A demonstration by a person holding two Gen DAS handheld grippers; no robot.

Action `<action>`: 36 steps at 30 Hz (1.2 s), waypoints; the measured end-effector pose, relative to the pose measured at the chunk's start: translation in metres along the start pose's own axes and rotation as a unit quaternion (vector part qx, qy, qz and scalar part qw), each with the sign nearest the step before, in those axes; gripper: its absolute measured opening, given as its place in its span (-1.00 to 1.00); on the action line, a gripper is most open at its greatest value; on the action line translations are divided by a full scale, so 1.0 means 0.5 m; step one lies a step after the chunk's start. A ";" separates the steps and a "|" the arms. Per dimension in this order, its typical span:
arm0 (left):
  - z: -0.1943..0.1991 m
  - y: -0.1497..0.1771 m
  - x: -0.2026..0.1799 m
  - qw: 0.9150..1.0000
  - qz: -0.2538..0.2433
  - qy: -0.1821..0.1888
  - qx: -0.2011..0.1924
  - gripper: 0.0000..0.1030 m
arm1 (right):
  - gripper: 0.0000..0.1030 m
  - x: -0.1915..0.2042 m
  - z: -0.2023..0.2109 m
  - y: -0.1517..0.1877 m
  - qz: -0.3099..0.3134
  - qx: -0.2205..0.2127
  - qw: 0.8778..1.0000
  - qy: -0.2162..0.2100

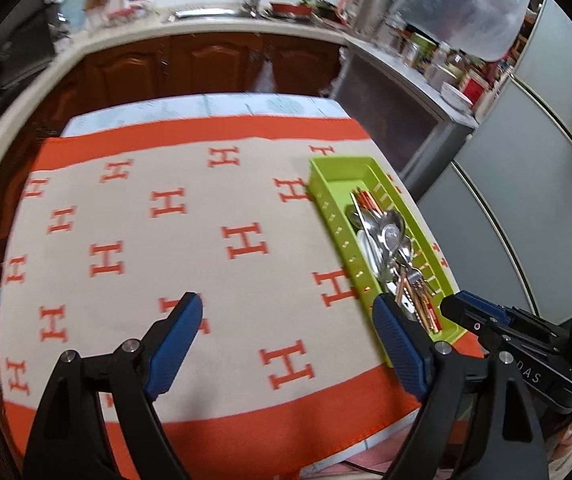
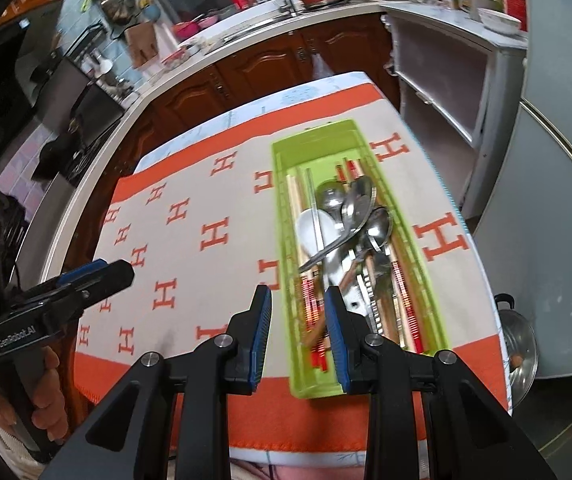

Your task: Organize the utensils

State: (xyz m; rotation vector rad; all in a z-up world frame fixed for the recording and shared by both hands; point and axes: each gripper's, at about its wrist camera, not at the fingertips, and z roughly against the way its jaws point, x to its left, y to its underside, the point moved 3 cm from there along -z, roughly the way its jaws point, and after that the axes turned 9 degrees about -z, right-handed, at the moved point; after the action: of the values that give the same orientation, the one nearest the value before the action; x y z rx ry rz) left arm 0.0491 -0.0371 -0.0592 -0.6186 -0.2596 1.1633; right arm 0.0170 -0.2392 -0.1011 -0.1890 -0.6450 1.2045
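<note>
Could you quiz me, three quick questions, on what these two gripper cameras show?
1. True or false: the left gripper stands wide open with nothing between its fingers.
2. Where do the utensils lie? A) scattered on the cloth B) in the green tray C) in the sink
3. Fill in: the cloth under the tray is patterned with the orange letter ___.

Key: 1 true. 2 B; spoons and chopsticks are piled inside it. 3 H.
</note>
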 end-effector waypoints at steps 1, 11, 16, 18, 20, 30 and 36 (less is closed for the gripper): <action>0.014 0.007 0.002 1.000 0.004 -0.015 -0.006 0.87 | -0.46 0.009 0.003 0.004 0.005 0.000 1.000 -0.002; 0.121 0.042 -0.005 0.988 0.027 -0.146 -0.042 0.99 | -0.30 0.104 0.097 0.038 0.048 -0.024 0.998 -0.026; 0.161 0.057 -0.015 0.982 0.030 -0.177 -0.062 0.99 | -0.15 0.158 0.154 0.059 0.089 -0.056 0.994 -0.031; 0.175 0.062 -0.021 0.978 0.028 -0.194 -0.072 0.99 | -0.05 0.172 0.170 0.065 0.098 -0.068 0.993 -0.026; 0.185 0.066 -0.024 0.975 0.029 -0.205 -0.078 0.99 | -0.03 0.178 0.179 0.072 0.101 -0.070 0.992 -0.027; 0.184 0.075 -0.030 0.977 0.032 -0.197 -0.074 0.99 | -0.01 0.171 0.200 0.091 0.089 -0.079 0.993 -0.022; 0.181 0.075 -0.032 0.976 0.030 -0.199 -0.077 0.98 | -0.01 0.165 0.197 0.095 0.079 -0.078 0.994 -0.021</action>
State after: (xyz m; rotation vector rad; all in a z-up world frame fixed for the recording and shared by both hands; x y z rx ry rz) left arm -0.0314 -0.0132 -0.0059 -0.5253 -0.6820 1.3297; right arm -0.0588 -0.1660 -0.0138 -0.3516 -0.7729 1.3123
